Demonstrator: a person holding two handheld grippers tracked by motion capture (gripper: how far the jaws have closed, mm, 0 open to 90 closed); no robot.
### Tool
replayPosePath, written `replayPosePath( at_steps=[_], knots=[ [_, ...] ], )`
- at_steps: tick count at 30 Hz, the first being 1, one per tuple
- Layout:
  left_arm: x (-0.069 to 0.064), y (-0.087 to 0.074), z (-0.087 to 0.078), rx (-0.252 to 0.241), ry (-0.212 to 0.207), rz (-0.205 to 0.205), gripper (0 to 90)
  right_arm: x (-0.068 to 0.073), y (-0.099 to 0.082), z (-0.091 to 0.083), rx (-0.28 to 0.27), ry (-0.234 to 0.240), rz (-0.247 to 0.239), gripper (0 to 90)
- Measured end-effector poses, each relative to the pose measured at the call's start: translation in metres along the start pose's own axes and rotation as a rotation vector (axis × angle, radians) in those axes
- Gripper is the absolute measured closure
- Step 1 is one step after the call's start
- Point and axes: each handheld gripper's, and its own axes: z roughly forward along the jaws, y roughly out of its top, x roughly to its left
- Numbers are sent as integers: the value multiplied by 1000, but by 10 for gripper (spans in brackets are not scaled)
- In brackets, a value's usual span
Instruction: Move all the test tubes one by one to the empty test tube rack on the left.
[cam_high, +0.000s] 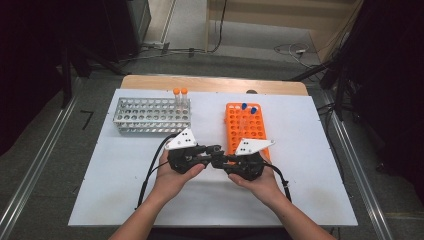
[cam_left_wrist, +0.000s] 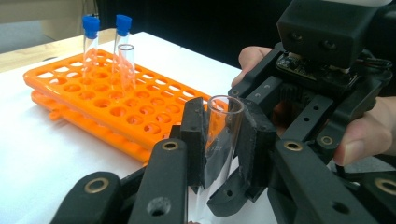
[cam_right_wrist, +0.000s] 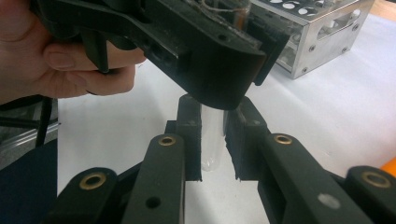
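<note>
Both tools meet tip to tip at the near end of the orange rack (cam_high: 246, 129), low over the white sheet (cam_high: 310, 165) that covers the desk (cam_high: 150, 81).

Left tool (cam_high: 214, 150): held in the person's left hand (cam_high: 172, 175), pointing toward the right tool. In the left gripper view its jaws stand close on either side of a clear, uncapped glass tube (cam_left_wrist: 219, 135), touching its wall; the left tool (cam_left_wrist: 219, 140) is clenched on that tube. The tube's open mouth rises above the jaw tips and its body runs down between them.

Right tool (cam_high: 224, 161): held in the right hand (cam_high: 260, 182), pointing toward the left tool. In the right gripper view the rounded closed end of the same glass tube (cam_right_wrist: 212, 140) hangs between its jaws. The jaws of the right tool (cam_right_wrist: 212, 144) stand just beside the glass; whether they press on it cannot be told.

Orange rack: lies flat, right of the metal rack (cam_high: 150, 116). Two blue-capped tubes (cam_high: 249, 108) stand at its far end. In the left gripper view a third, uncapped tube (cam_left_wrist: 125, 65) stands just beside them.

Metal rack: left of the orange rack, well apart from it. Two orange-capped tubes (cam_high: 180, 100) stand at its far right corner.
</note>
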Motion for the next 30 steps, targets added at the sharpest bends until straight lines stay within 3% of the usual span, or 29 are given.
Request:
replayPosePath(
  at_steps=[7, 11, 20, 25, 30],
  knots=[
    [4, 0, 0, 10, 31, -13, 762, -3, -2, 2, 7, -2, 13, 706],
    [8, 0, -6, -4, 50, -22, 763, -6, -2, -5, -8, 27, 15, 562],
    [21, 3, -18, -21, 102, -33, 763, -21, -6, -30, -66, -38, 49, 138],
    [31, 5, -26, -25, 141, -44, 763, -30, -13, -44, -82, -68, 41, 0],
    [43, 10, -36, -23, 193, -51, 763, -37, -21, -61, -109, -81, 38, 0]
  ],
)
